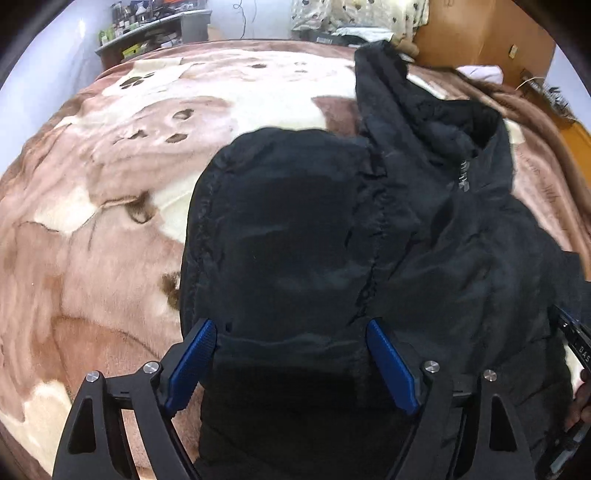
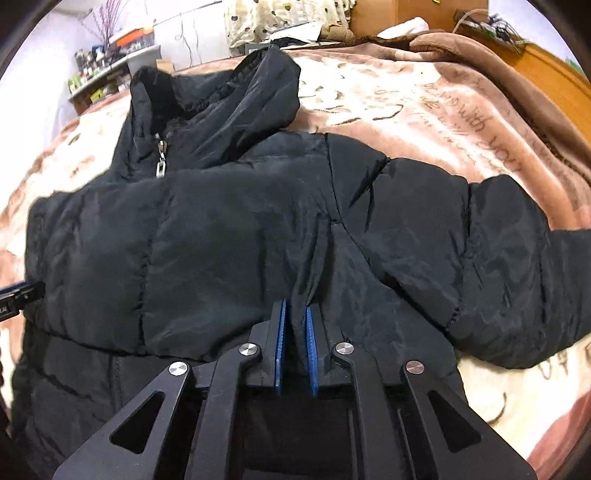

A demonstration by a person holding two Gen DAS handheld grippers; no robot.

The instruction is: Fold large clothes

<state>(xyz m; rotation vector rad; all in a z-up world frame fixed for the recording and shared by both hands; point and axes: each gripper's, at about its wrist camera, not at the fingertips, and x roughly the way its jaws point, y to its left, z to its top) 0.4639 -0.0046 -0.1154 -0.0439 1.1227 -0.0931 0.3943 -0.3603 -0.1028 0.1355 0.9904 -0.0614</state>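
A black puffer jacket lies front up on the bed, collar and zip pull toward the far side. One sleeve is folded over the body. My left gripper stands open wide above it, one blue pad at each side of the sleeve. The other sleeve stretches out to the right. My right gripper is shut on a pinched ridge of jacket fabric near that sleeve's armpit seam. A part of the other gripper shows at the left edge of the right wrist view.
The jacket rests on a brown and cream plush blanket that covers the bed. A cluttered shelf stands at the far left. Patterned bedding and a cardboard box sit beyond the bed, wooden furniture at the right.
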